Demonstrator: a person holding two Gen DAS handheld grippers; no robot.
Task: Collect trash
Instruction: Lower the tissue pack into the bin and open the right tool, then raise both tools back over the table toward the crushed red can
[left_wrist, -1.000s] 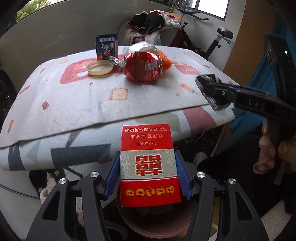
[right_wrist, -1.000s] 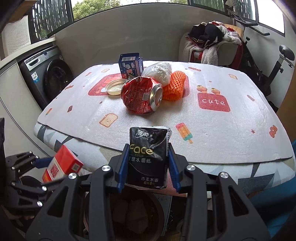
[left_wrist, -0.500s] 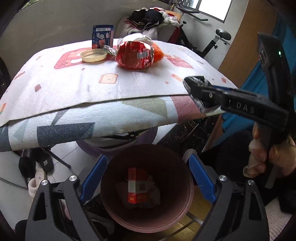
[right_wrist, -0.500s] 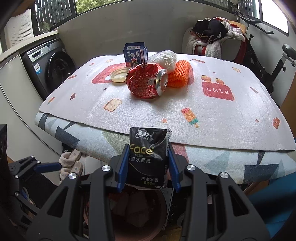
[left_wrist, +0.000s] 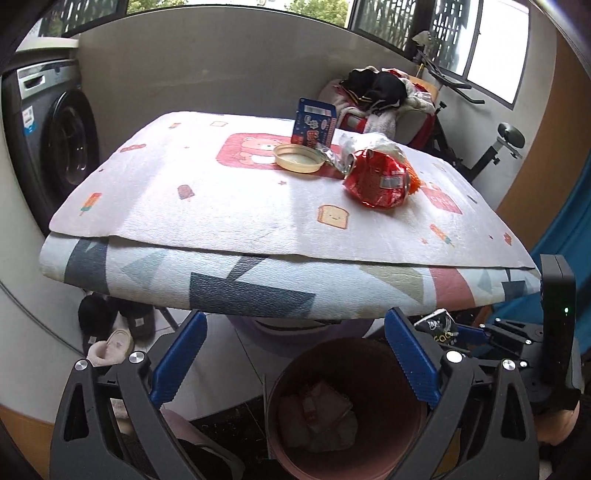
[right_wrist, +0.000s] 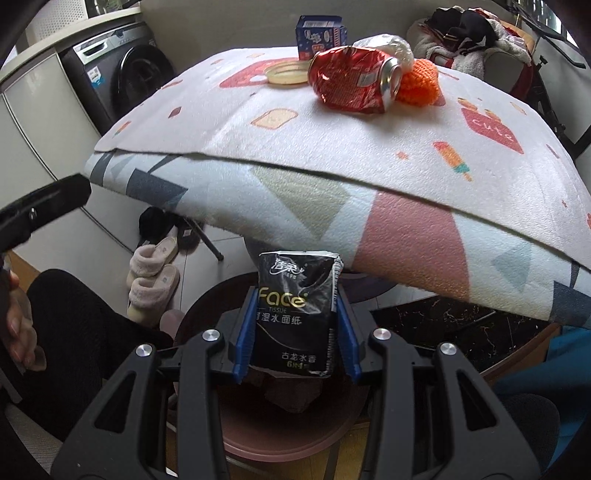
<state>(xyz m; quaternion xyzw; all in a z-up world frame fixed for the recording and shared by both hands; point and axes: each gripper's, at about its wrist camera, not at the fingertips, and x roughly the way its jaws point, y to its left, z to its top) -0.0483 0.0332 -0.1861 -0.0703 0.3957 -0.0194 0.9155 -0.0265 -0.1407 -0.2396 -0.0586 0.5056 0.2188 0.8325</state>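
Note:
My left gripper (left_wrist: 295, 317) hangs over the pink trash bin (left_wrist: 402, 435) below the table's front edge. Its jaws are opening, and nothing is between them. Crumpled trash (left_wrist: 317, 413) with a bit of red packet lies in the bin. My right gripper (right_wrist: 297, 295) is shut on a black tissue pack (right_wrist: 295, 314) just above the bin's rim (right_wrist: 280, 446). That pack (left_wrist: 437, 326) also shows at the right of the left wrist view. On the table lie a crushed red can (left_wrist: 376, 181), a yellow lid (left_wrist: 297, 162), a blue carton (left_wrist: 314, 123) and an orange net (right_wrist: 419, 86).
The padded table edge (right_wrist: 406, 236) overhangs the bin closely. Slippers (right_wrist: 155, 280) lie on the floor to the left, by a washing machine (left_wrist: 55, 144). A chair piled with clothes (left_wrist: 380, 96) and an exercise bike (left_wrist: 491, 147) stand behind. A person's dark trouser leg (right_wrist: 74, 332) is at the lower left.
My left gripper let go of the red packet, which fell into the bin, then opened wide and tilted up toward the table. My right gripper sank toward the bin with the tissue pack.

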